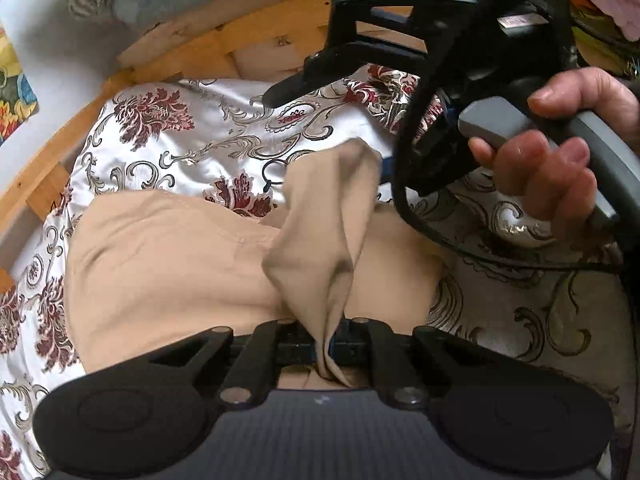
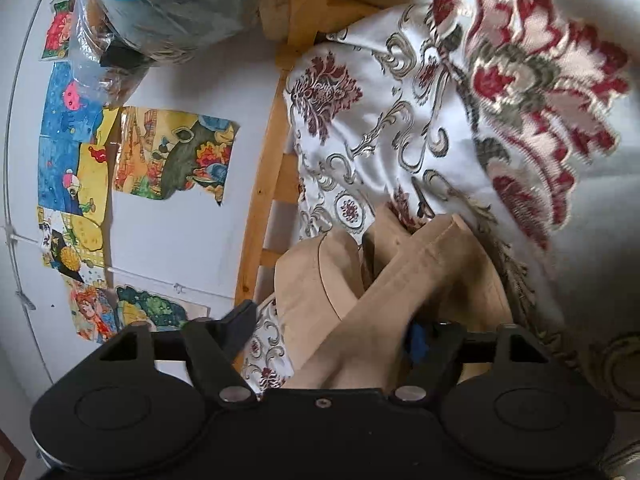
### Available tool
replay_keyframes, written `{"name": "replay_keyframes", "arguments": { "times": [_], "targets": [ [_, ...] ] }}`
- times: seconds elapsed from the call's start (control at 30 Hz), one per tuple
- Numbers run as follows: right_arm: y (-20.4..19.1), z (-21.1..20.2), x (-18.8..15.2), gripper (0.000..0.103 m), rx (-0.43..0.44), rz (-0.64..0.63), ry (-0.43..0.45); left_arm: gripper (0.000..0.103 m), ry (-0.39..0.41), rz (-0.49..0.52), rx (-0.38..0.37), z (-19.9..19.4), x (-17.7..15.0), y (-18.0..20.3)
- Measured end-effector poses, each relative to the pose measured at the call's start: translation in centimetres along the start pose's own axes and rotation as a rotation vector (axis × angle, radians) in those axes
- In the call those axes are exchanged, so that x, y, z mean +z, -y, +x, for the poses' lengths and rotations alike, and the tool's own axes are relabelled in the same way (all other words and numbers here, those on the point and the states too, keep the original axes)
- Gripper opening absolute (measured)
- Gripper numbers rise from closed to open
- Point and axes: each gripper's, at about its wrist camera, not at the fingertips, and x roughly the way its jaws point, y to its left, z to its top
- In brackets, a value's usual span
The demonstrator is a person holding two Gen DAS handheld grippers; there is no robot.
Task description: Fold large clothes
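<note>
A beige garment (image 1: 168, 264) lies on a floral satin bedspread (image 1: 208, 136). My left gripper (image 1: 326, 346) is shut on a bunched fold of the beige garment, which rises in a ridge from the jaws. My right gripper (image 1: 384, 160) shows in the left wrist view at upper right, held by a hand (image 1: 560, 160); the ridge's far end runs up to it. In the right wrist view the right gripper (image 2: 404, 344) looks shut on the beige garment (image 2: 400, 280), with cloth bunched over its jaws and the left finger (image 2: 240, 316) visible beside it.
A wooden bed frame (image 1: 168, 44) curves behind the bedspread. A white wall with colourful paper pictures (image 2: 160, 152) stands beside the bed. A plastic bag with blue contents (image 2: 152, 8) sits at the frame's top. A black cable (image 1: 404, 184) loops from the right gripper.
</note>
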Motion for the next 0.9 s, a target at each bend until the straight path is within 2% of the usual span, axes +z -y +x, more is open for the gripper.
{"name": "replay_keyframes", "arguments": {
  "times": [0.1, 0.17, 0.2, 0.23, 0.27, 0.3, 0.33, 0.37, 0.5, 0.57, 0.63, 0.73, 0.8, 0.87, 0.9],
  "targets": [
    [-0.2, 0.8, -0.1, 0.089, -0.040, -0.044, -0.032, 0.008, 0.022, 0.011, -0.022, -0.4, -0.6, 0.1],
    [-0.4, 2.0, -0.2, 0.083, -0.090, -0.104, -0.075, 0.009, 0.027, 0.015, -0.043, -0.5, -1.0, 0.2],
    [-0.6, 2.8, -0.3, 0.072, -0.120, -0.143, -0.089, 0.009, 0.028, 0.014, -0.047, -0.4, -1.1, 0.3],
    [-1.0, 3.4, -0.5, 0.051, -0.151, -0.192, -0.093, 0.010, 0.029, 0.012, -0.045, -0.4, -1.3, 0.4],
    [-1.4, 3.9, -0.7, 0.039, -0.184, -0.253, -0.093, 0.014, 0.035, 0.008, -0.045, -0.4, -1.4, 0.5],
    [-1.8, 4.3, -0.9, 0.021, -0.216, -0.305, -0.085, 0.018, 0.042, -0.001, -0.048, -0.5, -1.4, 0.4],
    [-2.0, 4.4, -1.0, 0.010, -0.234, -0.345, -0.074, 0.031, 0.049, -0.012, -0.059, -0.7, -1.5, 0.3],
    [-2.1, 4.5, -1.1, 0.008, -0.251, -0.379, -0.063, 0.042, 0.057, -0.024, -0.072, -1.0, -1.6, 0.3],
    [-2.1, 4.9, -0.9, 0.005, -0.299, -0.475, -0.047, 0.064, 0.105, -0.059, -0.121, -2.7, -2.1, -0.3],
    [-2.3, 5.3, -1.1, 0.004, -0.332, -0.545, -0.049, 0.082, 0.141, -0.097, -0.158, -4.0, -2.6, -1.0],
    [-2.5, 5.6, -1.5, 0.004, -0.370, -0.626, -0.042, 0.088, 0.188, -0.153, -0.208, -5.8, -3.6, -2.0],
    [-2.7, 5.9, -2.0, 0.004, -0.415, -0.725, -0.041, 0.089, 0.230, -0.289, -0.257, -8.0, -5.3, -4.3],
    [-3.0, 6.3, -2.7, 0.005, -0.447, -0.822, -0.034, 0.090, 0.249, -0.389, -0.254, -8.7, -6.6, -6.3],
    [-3.1, 6.8, -3.3, 0.006, -0.473, -0.896, -0.025, 0.091, 0.252, -0.484, -0.219, -9.0, -7.9, -8.1],
    [-3.0, 7.0, -3.3, 0.011, -0.487, -0.916, -0.022, 0.092, 0.245, -0.529, -0.202, -9.0, -8.4, -8.8]
  ]
}}
